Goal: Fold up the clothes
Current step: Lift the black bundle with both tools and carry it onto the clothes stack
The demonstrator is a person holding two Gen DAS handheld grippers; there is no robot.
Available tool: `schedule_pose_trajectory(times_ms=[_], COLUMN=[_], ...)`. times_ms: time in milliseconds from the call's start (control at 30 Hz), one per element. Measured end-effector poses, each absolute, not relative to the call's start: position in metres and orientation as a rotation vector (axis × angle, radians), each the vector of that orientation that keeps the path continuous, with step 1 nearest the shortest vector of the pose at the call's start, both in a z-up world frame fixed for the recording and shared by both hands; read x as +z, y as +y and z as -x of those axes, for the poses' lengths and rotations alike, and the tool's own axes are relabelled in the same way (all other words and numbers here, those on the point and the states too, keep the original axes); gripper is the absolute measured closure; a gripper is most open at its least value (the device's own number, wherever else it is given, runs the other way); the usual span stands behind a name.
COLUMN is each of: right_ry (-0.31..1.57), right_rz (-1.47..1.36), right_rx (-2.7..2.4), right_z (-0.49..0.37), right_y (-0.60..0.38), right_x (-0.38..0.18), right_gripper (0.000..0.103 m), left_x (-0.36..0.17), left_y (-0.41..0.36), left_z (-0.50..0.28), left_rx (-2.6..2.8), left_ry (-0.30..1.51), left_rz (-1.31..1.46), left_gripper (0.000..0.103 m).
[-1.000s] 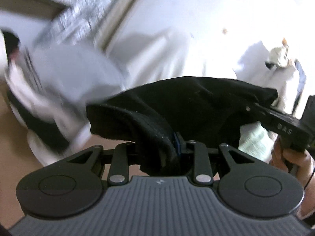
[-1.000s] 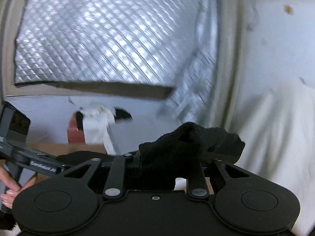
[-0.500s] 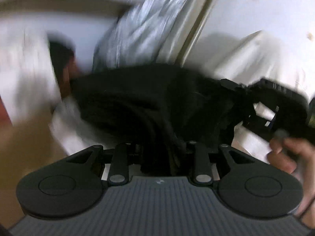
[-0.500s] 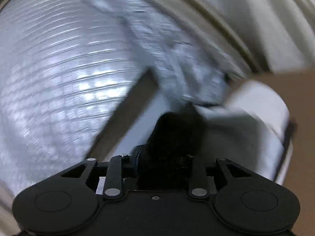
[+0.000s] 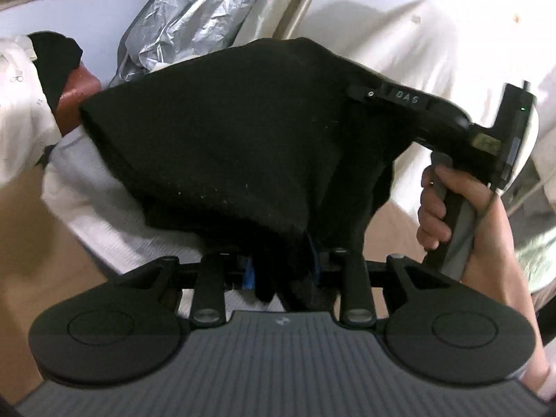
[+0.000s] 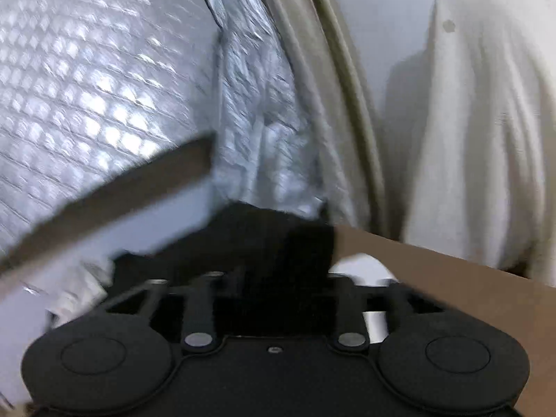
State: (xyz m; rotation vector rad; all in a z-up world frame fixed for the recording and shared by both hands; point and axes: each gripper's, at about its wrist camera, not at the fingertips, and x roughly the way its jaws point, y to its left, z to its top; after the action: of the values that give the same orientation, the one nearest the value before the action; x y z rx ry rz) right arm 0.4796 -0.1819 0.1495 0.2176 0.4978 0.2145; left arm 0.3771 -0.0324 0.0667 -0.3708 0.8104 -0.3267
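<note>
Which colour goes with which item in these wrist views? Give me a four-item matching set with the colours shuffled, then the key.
Items:
1. knit garment
2. quilted sheet
3. cloth under the garment
4. table top

Colours:
a. tan
b. black
c. silver
d. white

Pairs: 1-b, 2-c, 3-d, 4-a

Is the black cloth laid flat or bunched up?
Bunched up. The black cloth hangs in thick doubled layers between the left gripper, whose jaws are opening, and the right gripper, above a white garment.
</note>
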Motion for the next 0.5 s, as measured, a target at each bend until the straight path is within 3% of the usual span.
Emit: schedule_pose_trajectory(times_ms=[33,67,133,167,233,333,500], right_ry=[0.477,0.456,0.435,0.413,0.37,0.313,0.403], right_rz=[-0.217,-0.219,-0.287,-0.333,-0.33,-0.224,0.194], right_rx=[0.174,0.135,0.134,0.149,0.224,0.438,0.545], right_z=[-0.475,-0.471,-0.465,-0.458,-0.446,-0.428,-0.414], right_y=[-0.19,-0.199,-0.214,-0.219,-0.214,-0.19,-0.144], right_x=[0.15,0.151,0.157,0.162,0.17,0.181,0.154], right_gripper=[0.037,0.037,0.037,0.043,0.051,0.05,0.049], left_x=[0.075,0.084,0.104,0.114,0.126,0.122,0.083], left_y=[-0.028,-0.025,-0.022,-0.021,-0.019,-0.018,-0.012], left_z=[-0.367,-0.358,-0.349,-0.344,-0.351,-0.388,-0.432], left_rx=[-0.338,-0.345,-0.34,-0.338,-0.325,-0.318,-0.377], left_ry=[0.773,0.73,0.616,0.559,0.496,0.551,0.69], left_rz=[0.343,0.314,0.251,0.22,0.175,0.193,0.277], left_gripper=[0.071,0.065,0.053,0.048,0.047,0.047,0.047])
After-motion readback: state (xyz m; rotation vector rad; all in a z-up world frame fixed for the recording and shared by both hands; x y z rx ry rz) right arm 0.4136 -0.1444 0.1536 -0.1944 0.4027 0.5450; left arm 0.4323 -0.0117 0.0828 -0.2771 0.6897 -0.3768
